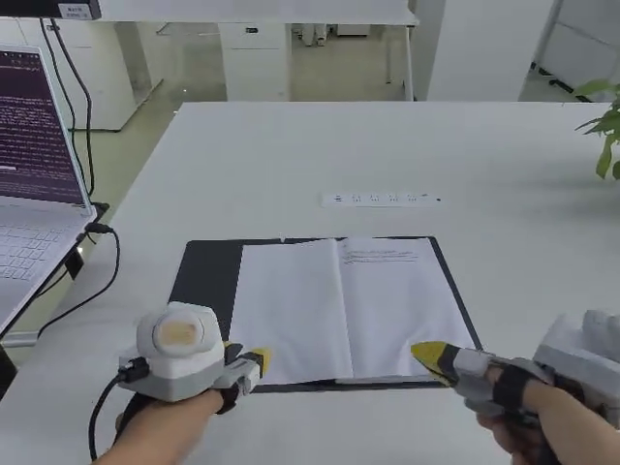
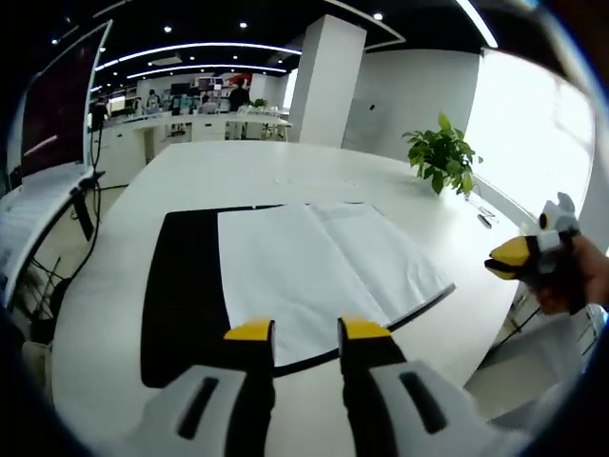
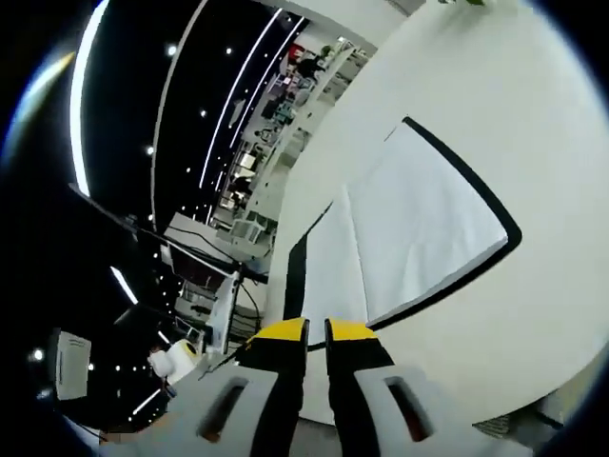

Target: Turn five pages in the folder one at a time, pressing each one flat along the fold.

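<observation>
On white table, open & flat: folder, fold running front-to-back, rt page w/ near corner just ahead of right gripper, tips almost together & empty, so nearer than left gripper, tips slightly apart, empty, by near-left cover.

White table. An open laptop, screen lit, is placed at its left edge; a black cable is run from its side. A power strip is laid mid-table. A green plant is seen far right.

Right gripper, fingers nearly together, beside open folder.
</observation>
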`<state>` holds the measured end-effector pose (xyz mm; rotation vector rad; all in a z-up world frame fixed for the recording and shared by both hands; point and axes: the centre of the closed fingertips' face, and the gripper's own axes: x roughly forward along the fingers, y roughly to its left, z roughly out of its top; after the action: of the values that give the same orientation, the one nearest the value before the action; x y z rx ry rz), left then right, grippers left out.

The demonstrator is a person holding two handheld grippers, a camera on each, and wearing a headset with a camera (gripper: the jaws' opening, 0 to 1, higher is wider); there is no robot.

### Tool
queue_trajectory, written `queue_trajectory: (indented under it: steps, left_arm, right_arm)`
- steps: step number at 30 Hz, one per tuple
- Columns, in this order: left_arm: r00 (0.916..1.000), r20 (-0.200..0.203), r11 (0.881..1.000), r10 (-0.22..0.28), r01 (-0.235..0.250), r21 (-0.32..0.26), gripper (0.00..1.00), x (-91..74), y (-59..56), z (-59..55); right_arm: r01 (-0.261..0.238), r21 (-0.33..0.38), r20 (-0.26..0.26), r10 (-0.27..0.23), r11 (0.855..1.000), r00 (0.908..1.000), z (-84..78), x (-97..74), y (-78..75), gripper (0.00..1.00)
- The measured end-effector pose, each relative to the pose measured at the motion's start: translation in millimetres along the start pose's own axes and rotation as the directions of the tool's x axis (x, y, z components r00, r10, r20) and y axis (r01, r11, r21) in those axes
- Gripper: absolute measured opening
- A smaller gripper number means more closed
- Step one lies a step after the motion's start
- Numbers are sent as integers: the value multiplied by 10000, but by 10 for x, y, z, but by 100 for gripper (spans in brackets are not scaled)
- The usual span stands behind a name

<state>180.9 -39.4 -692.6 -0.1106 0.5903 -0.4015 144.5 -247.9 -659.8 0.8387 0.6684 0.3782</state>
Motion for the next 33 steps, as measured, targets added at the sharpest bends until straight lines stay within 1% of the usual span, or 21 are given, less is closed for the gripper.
queue_trajectory:
  steps: [2,5,6,7,9,11,12,13,14,15,17,20,22,24,25,26,27,28,29,30,33]
  left_arm:
    - [10000,82,10000,14,-14,8,30,-98,-23,40]
    - [9998,147,9997,123,-125,190,34,-230,-40,74]
    - [9997,145,9994,192,-196,289,35,-260,-33,78]
    - [9993,219,9987,291,-299,411,37,-306,-24,94]
    - [9988,303,9980,377,-392,502,40,-380,-16,111]
    - [9982,360,9978,489,-504,436,43,-438,1,117]
    - [9979,370,9974,534,-551,456,47,-464,5,113]
    - [9970,407,9961,656,-678,556,51,-504,20,107]
    - [9962,419,9945,769,-796,678,56,-520,48,97]
    - [9950,447,9917,890,-927,886,63,-556,75,83]
    - [9934,443,9892,1058,-1097,977,72,-620,106,60]
    - [9932,332,9885,1115,-1143,995,77,-690,143,6]
    - [9928,241,9894,1175,-1191,832,78,-736,170,-33]
    - [9917,211,9890,1269,-1281,739,83,-782,188,-63]
    - [9917,233,9892,1267,-1281,710,85,-799,191,-71]
    - [9914,209,9893,1292,-1303,659,86,-820,202,-82]
    - [9909,170,9889,1335,-1343,643,88,-834,209,-94]
    - [9905,176,9886,1361,-1369,634,91,-854,214,-102]
    - [9907,173,9888,1349,-1357,629,93,-860,213,-105]
    - [9909,136,9891,1340,-1345,601,94,-880,207,-110]
    - [9905,137,9885,1365,-1371,631,99,-928,196,-99]
  right_arm:
    - [227,-939,273,-202,9953,9994,68,-105,30,16]
    - [357,-1711,466,-281,9846,9985,135,-213,104,20]
    - [398,-1955,560,-294,9799,9980,158,-240,128,20]
    - [448,-2392,606,-311,9699,9977,188,-270,148,21]
    - [494,-2783,481,-374,9592,9981,193,-316,172,23]
    - [443,-2962,472,-317,9541,9984,207,-345,194,24]
    - [509,-3218,544,-353,9454,9979,227,-368,188,24]
    - [574,-3228,600,-401,9447,9974,243,-383,171,26]
    - [660,-3291,660,-468,9420,9967,256,-399,155,29]
    - [817,-3547,852,-548,9314,9949,303,-423,107,32]
    - [1041,-3736,956,-734,9217,9927,332,-455,32,38]
    - [1143,-3737,1092,-787,9205,9909,371,-499,-47,45]
    - [1292,-3766,1210,-896,9173,9886,402,-536,-102,52]
    - [1549,-4057,1383,-1071,9008,9846,443,-571,-160,60]
    - [1731,-4277,1384,-1250,8872,9825,451,-586,-202,65]
    - [1917,-4546,1312,-1475,8698,9803,446,-607,-257,69]
    - [1950,-4637,1202,-1567,8643,9803,427,-613,-286,72]
    - [2012,-4819,954,-1772,8528,9795,390,-626,-336,75]
    - [2104,-4937,849,-1940,8438,9773,374,-637,-372,77]
    - [2168,-5226,795,-2060,8246,9753,368,-648,-399,79]
    - [2130,-5649,836,-2015,7972,9759,358,-656,-396,85]
